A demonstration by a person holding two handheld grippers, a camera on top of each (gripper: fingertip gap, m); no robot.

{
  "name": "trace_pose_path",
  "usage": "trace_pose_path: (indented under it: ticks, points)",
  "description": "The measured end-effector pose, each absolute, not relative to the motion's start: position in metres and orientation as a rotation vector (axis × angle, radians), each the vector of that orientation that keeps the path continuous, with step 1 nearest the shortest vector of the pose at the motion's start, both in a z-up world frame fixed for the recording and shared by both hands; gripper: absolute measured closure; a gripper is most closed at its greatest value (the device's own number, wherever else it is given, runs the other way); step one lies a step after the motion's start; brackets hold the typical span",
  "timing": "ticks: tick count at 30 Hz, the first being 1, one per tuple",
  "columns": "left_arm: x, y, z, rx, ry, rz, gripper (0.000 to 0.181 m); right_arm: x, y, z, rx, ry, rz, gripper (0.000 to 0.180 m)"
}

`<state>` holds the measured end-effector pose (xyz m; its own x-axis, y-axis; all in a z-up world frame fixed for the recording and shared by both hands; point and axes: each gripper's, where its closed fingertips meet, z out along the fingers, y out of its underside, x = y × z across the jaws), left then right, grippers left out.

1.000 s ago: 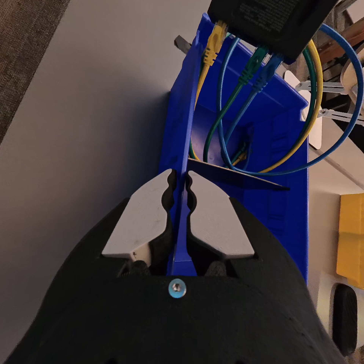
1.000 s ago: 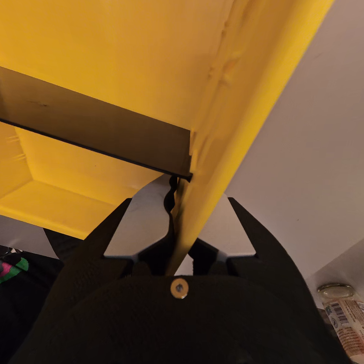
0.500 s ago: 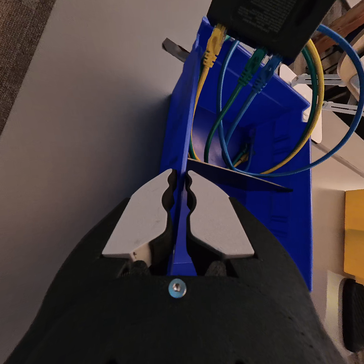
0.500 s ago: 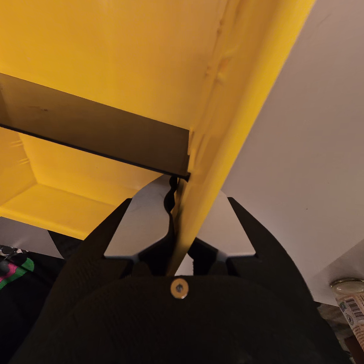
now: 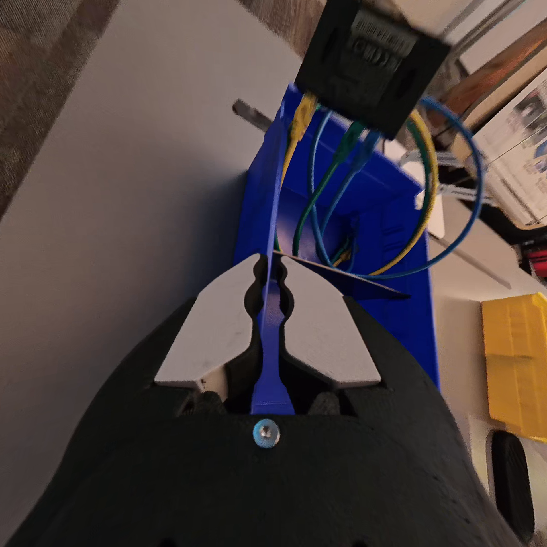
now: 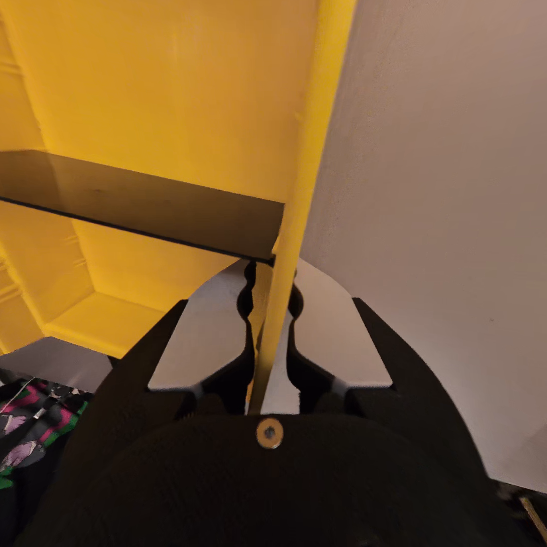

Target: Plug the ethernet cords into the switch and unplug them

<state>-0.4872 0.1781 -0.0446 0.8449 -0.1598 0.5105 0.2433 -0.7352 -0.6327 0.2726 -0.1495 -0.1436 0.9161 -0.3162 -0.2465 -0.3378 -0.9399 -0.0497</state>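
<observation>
In the left wrist view, a black switch (image 5: 370, 65) stands at the far end of a blue bin (image 5: 414, 325). A yellow cord (image 5: 302, 121), a green cord (image 5: 350, 139) and a blue cord (image 5: 367, 148) are plugged into it and loop down into the bin's far compartment. My left gripper (image 5: 270, 259) is shut on the bin's left wall, near a dark divider (image 5: 340, 278). My right gripper (image 6: 272, 266) is shut on the right wall of a yellow bin (image 6: 177, 103), just below its black divider (image 6: 148, 201).
The bins rest on a white table (image 5: 133, 207). The yellow bin also shows in the left wrist view (image 5: 518, 355), right of the blue one. A grey metal strip (image 5: 248, 114) sticks out left of the blue bin. Shelving and papers (image 5: 518, 133) stand behind. Tip to tip, the grippers are about 85 cm apart. The black switch (image 5: 370, 65) sits 15 cm or so from the ends of my left fingers.
The left view has pulled back and tilted, so the switch sits lower in frame, now blurred. The yellow bin's wall stands more upright in the right view. Both grips are unchanged.
</observation>
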Motion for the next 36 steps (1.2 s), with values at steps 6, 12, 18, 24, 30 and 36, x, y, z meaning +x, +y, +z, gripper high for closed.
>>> trace_pose_path:
  ticks: [6, 12, 18, 24, 30, 36]
  points:
    - [-0.499, 0.169, 0.024, -2.018, -0.052, -0.657, 0.162, 0.278, -0.149, -0.112, -2.855, 0.530, 0.396, 0.144]
    - [-0.492, 0.155, 0.054, -1.931, -0.004, -0.679, 0.159, 0.286, -0.164, -0.108, -2.900, 0.542, 0.352, 0.142]
    - [-0.481, 0.154, 0.053, -1.946, 0.025, -0.736, 0.161, 0.289, -0.151, -0.120, -2.940, 0.441, 0.225, 0.174]
    - [-0.482, 0.155, 0.057, -1.922, 0.026, -0.721, 0.160, 0.296, -0.147, -0.120, -2.975, 0.478, 0.131, 0.173]
    - [-0.475, 0.170, 0.056, -1.888, 0.049, -0.701, 0.138, 0.316, -0.142, -0.089, -2.838, 0.472, -0.163, 0.149]
    - [-0.450, 0.201, 0.067, -1.776, 0.189, -0.345, 0.100, 0.283, -0.078, 0.035, -2.243, 0.279, -0.313, 0.134]
